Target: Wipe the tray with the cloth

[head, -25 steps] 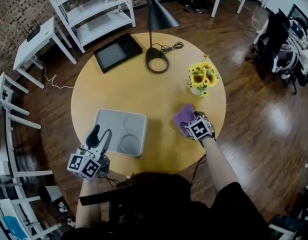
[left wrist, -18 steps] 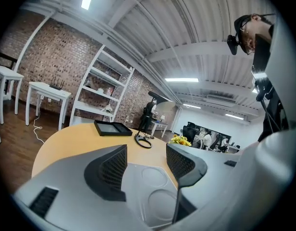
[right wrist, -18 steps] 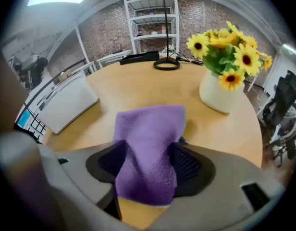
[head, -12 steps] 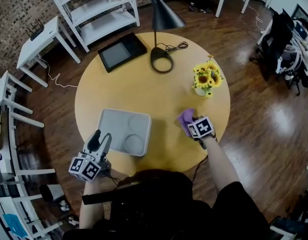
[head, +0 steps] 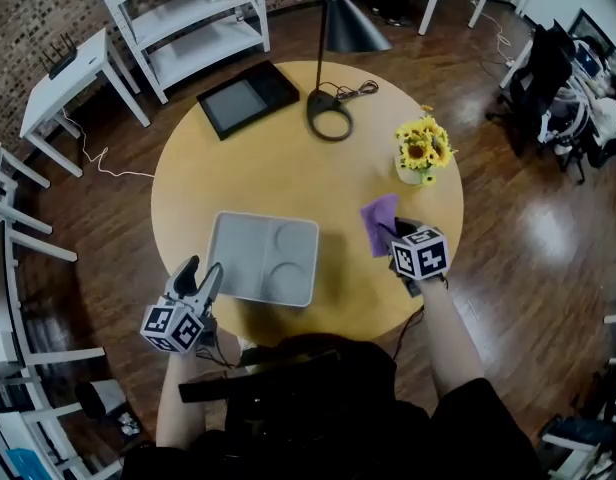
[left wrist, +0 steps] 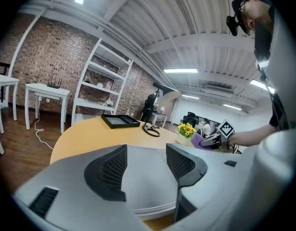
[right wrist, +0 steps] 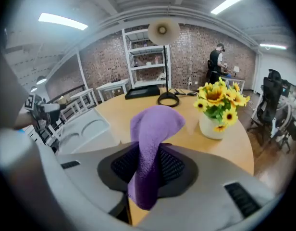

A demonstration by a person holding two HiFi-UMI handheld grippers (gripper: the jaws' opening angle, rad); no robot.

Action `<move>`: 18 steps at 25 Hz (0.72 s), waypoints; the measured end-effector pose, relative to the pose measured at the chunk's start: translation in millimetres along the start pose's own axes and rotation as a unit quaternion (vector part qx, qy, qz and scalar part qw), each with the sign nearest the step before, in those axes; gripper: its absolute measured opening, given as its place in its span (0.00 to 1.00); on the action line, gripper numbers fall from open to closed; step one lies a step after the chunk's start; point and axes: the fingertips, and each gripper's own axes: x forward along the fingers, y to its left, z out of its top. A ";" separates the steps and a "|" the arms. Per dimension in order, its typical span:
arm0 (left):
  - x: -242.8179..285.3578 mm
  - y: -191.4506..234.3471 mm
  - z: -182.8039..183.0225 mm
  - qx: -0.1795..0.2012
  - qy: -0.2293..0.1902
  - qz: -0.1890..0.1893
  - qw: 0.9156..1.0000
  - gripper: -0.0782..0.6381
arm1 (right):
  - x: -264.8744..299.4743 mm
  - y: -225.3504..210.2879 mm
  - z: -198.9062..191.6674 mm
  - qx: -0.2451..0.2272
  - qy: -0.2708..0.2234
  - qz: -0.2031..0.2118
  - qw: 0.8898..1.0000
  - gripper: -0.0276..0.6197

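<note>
Now, in the head view, the tray [head: 243,253] is seen lying flat on the round table [head: 258,158], nearer the left gripper [head: 200,273]. The purple cloth [head: 380,223] is seen at the tip of the right gripper [head: 396,236], near the sunflowers [head: 423,148] and apart from the tray. Only in the right gripper view is the grip revealed: the jaws are closing, with the cloth pinched between the pads and standing up in a fold. In the left gripper view the jaws are held wide apart with nothing between them, and the tray lies just beyond.
</note>
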 end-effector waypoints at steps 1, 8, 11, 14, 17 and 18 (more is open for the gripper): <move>2.2 8.9 -5.0 0.000 0.009 -0.009 1.000 0.47 | -4.8 10.7 11.0 0.005 -0.014 -0.002 1.000 0.20; 24.7 39.2 -38.2 0.015 0.098 -0.119 0.988 0.47 | 22.0 137.5 62.4 0.032 -0.041 0.013 0.999 0.20; 33.3 41.2 -48.3 0.020 0.123 -0.167 0.978 0.47 | 54.3 208.2 87.7 0.026 -0.049 0.038 0.998 0.20; 43.9 36.1 -56.7 0.048 0.150 -0.203 0.966 0.47 | 91.6 264.1 113.7 0.044 -0.053 0.051 0.996 0.20; 41.3 28.8 -65.6 0.051 0.177 -0.233 0.955 0.47 | 128.9 302.4 117.1 0.060 -0.016 0.041 0.997 0.20; 39.7 27.0 -68.5 0.046 0.185 -0.240 0.952 0.47 | 139.3 310.4 115.5 0.059 0.001 0.034 0.998 0.20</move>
